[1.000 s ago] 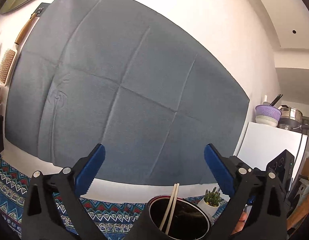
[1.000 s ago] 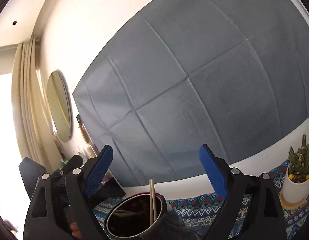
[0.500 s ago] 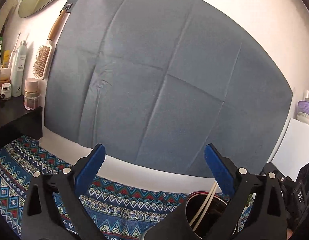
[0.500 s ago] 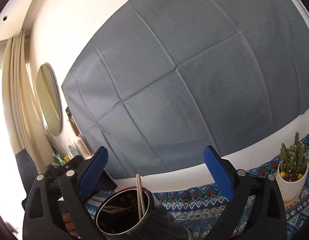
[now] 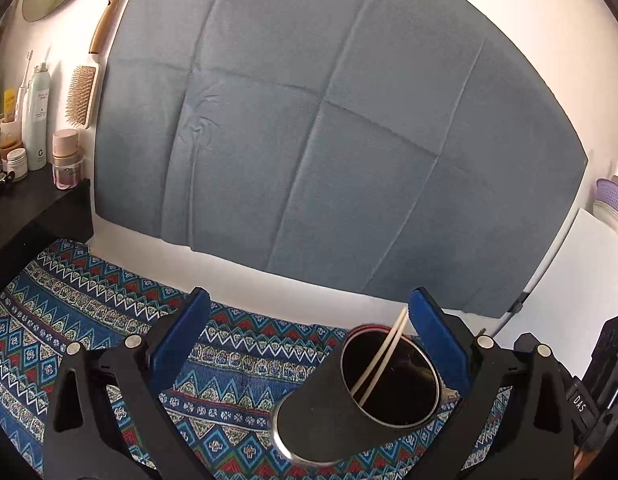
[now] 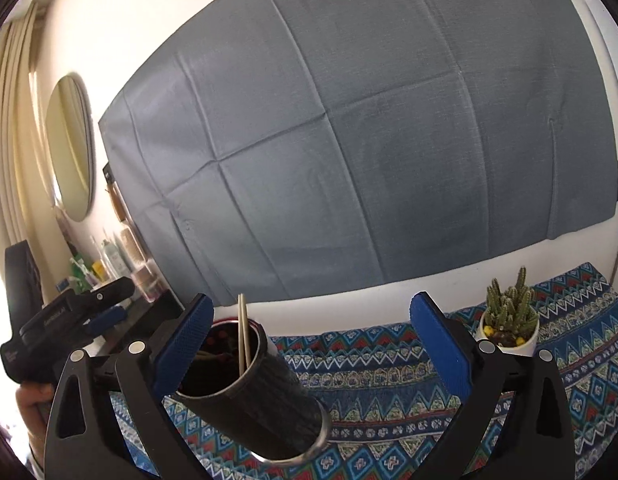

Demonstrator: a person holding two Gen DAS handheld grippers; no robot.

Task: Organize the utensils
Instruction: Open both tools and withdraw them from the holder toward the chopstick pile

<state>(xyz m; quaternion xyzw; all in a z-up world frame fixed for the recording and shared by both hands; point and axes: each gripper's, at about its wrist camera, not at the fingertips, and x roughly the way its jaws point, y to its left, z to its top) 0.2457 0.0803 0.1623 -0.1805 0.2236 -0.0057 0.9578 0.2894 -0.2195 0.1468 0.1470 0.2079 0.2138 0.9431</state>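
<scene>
Shift since the earlier frames: both cameras now look lower, so more of the patterned cloth [image 5: 89,320] shows, and the dark cup [image 5: 361,396] sits further to the right in the left wrist view.
Cup: a black cylinder standing on the patterned cloth, its open mouth facing the cameras; the base shows a metal rim.
Chopsticks: a pale pair of chopsticks [image 5: 383,354] stands in the cup, leaning on the rim with the tips well above it.
Left gripper: the left gripper [image 5: 309,320] has its blue pads spread wide with nothing between them; the cup lies low and right, close by its right pad, and contact cannot be judged.
Right gripper: the right gripper [image 6: 311,322] is opening, jaws near their widest, holding nothing; the cup is down beside its left pad.
Other things: a potted cactus [image 6: 509,320] stands on the cloth to the right; a grey sheet [image 5: 329,140] hangs on the wall.
Risk, tipping: the cup looks tall and narrow, so a nudge from either nearby pad could topple it and spill the chopsticks.
Risk, snagging: the protruding tips could catch a finger as the hand draws away.
Risk, collision: both grippers crowd the same cup and could knock together.
</scene>
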